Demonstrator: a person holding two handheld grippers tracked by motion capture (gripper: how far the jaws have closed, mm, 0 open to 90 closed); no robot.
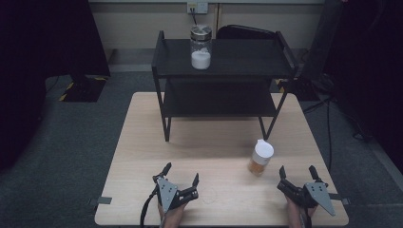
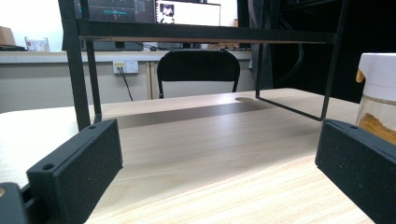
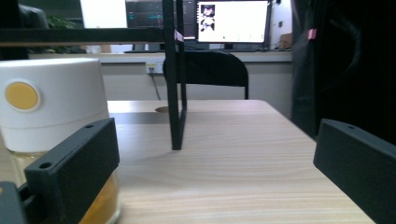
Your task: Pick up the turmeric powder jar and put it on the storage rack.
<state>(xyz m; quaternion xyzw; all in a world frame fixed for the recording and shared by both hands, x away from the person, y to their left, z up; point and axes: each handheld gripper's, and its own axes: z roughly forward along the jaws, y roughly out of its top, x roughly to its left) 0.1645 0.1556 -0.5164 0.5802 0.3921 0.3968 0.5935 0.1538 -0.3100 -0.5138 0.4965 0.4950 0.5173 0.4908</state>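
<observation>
The left tongs (image 1: 181,175) are resting at the near edge of the wooden surface (image 1: 142,142), a little left of the middle, and the person's hand is holding them from below. Their two black jaws are standing wide apart and nothing is lying between them; in the left gripper view there is just bare wood between the jaws. The right tongs (image 1: 297,173) are resting at the near right corner of the surface, and they are also spread wide and are gripping nothing.

The nearest thing to them is a small jar with a white lid (image 1: 261,157). It is standing upright on the surface, between the two tongs but closer to the right ones, just ahead of them and to their left side. It is not touching any jaw. The jar is holding something orange-yellow in its lower part. In the right gripper view the same jar (image 3: 51,107) is showing behind the left jaw, with a round yellow spot on the white lid. In the left gripper view it (image 2: 378,100) is showing at the right border, behind the right jaw.

Farther back, a black two-level shelf (image 1: 223,71) is standing on the surface. On its top level, near the left side, a glass jar with a metal lid (image 1: 200,47) is standing upright, with white powder in its bottom part, well apart from both tongs.
</observation>
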